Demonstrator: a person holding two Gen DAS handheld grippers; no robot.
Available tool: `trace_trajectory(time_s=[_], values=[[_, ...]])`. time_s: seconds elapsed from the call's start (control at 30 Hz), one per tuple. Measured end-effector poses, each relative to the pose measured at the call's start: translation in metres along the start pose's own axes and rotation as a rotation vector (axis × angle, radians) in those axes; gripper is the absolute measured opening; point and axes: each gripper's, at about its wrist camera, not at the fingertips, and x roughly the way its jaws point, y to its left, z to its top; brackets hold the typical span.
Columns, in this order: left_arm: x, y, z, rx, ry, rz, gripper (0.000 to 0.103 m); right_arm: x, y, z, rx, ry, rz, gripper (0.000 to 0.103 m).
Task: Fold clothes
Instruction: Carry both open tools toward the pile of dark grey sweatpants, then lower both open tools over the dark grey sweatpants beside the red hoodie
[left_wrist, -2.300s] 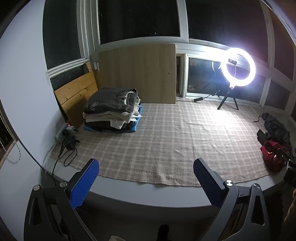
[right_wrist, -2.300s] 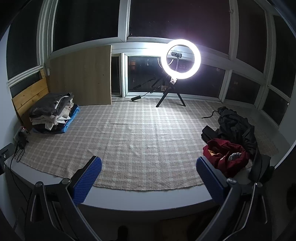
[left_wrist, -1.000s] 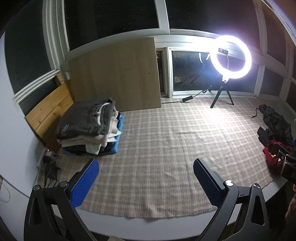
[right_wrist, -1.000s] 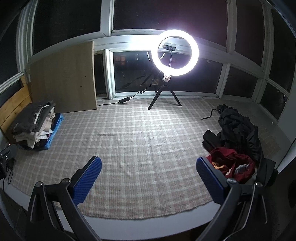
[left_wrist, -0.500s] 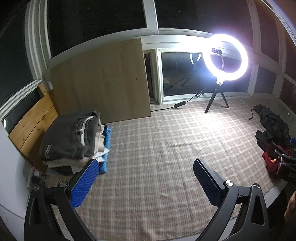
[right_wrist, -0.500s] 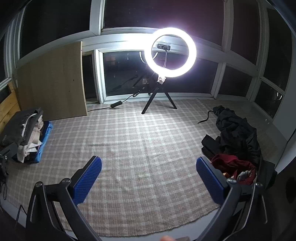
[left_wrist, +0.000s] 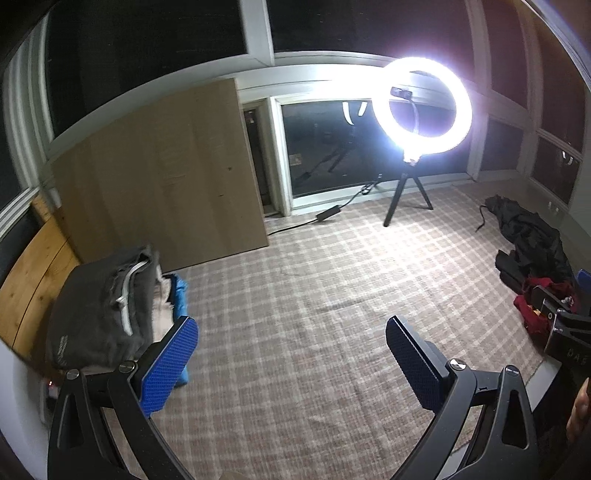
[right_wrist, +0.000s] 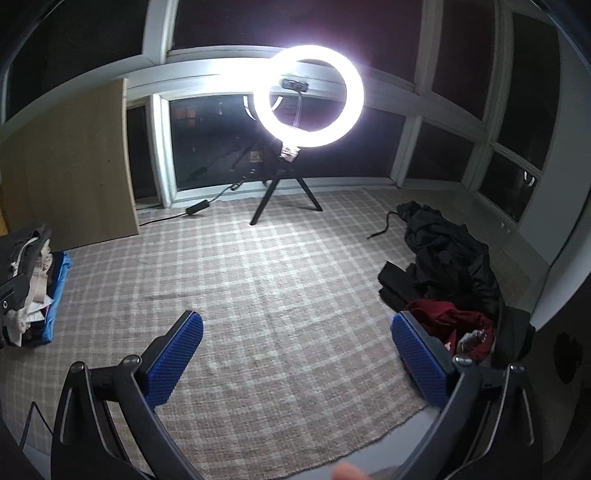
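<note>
A heap of unfolded clothes lies at the right of the plaid mat: black garments (right_wrist: 448, 258) with a dark red garment (right_wrist: 448, 321) in front, also in the left wrist view as black garments (left_wrist: 532, 236) and red garment (left_wrist: 535, 306). A stack of folded clothes (left_wrist: 99, 310) topped by a dark grey piece sits at the left, seen too in the right wrist view as the folded stack (right_wrist: 26, 280). My left gripper (left_wrist: 291, 360) is open over the mat with nothing in it. My right gripper (right_wrist: 297, 360) is open, its right pad just left of the red garment.
A lit ring light on a tripod (right_wrist: 308, 96) stands at the back with a cable and adapter (right_wrist: 195, 208) on the mat. A wooden board (left_wrist: 162, 177) leans on the back left wall. Plaid mat (right_wrist: 280, 288) ends near my grippers. Dark windows surround.
Both grippers have moved forward over the mat's front edge. The folded stack has slid toward the left gripper's left pad, and the red garment sits closer to the right gripper. Both stay open.
</note>
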Motion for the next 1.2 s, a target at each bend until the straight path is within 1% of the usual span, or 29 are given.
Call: trace_trajectory(time_s=[0.23,0.47,0.77,0.97,1.1,1.2], values=[[0.009,-0.018,0.011,0.059,-0.013,-0.058,0.102,0.003,-0.019,-0.003,0.038,0.026,-0.067,0.103],[0.009,-0.039,0.019,0.099,-0.044,-0.102,0.102,-0.001,-0.037,-0.001,0.055,0.013,-0.108,0.103],[0.008,-0.080,0.028,0.150,-0.055,-0.127,0.102,-0.002,-0.071,-0.003,0.093,0.000,-0.107,0.103],[0.009,-0.112,0.036,0.181,-0.057,-0.140,0.102,0.005,-0.105,0.002,0.124,-0.019,-0.101,0.103],[0.016,-0.139,0.041,0.231,-0.044,-0.126,0.102,0.012,-0.129,0.006,0.142,-0.031,-0.102,0.103],[0.020,-0.158,0.044,0.255,-0.042,-0.135,0.102,0.019,-0.148,0.007,0.158,-0.033,-0.105,0.103]])
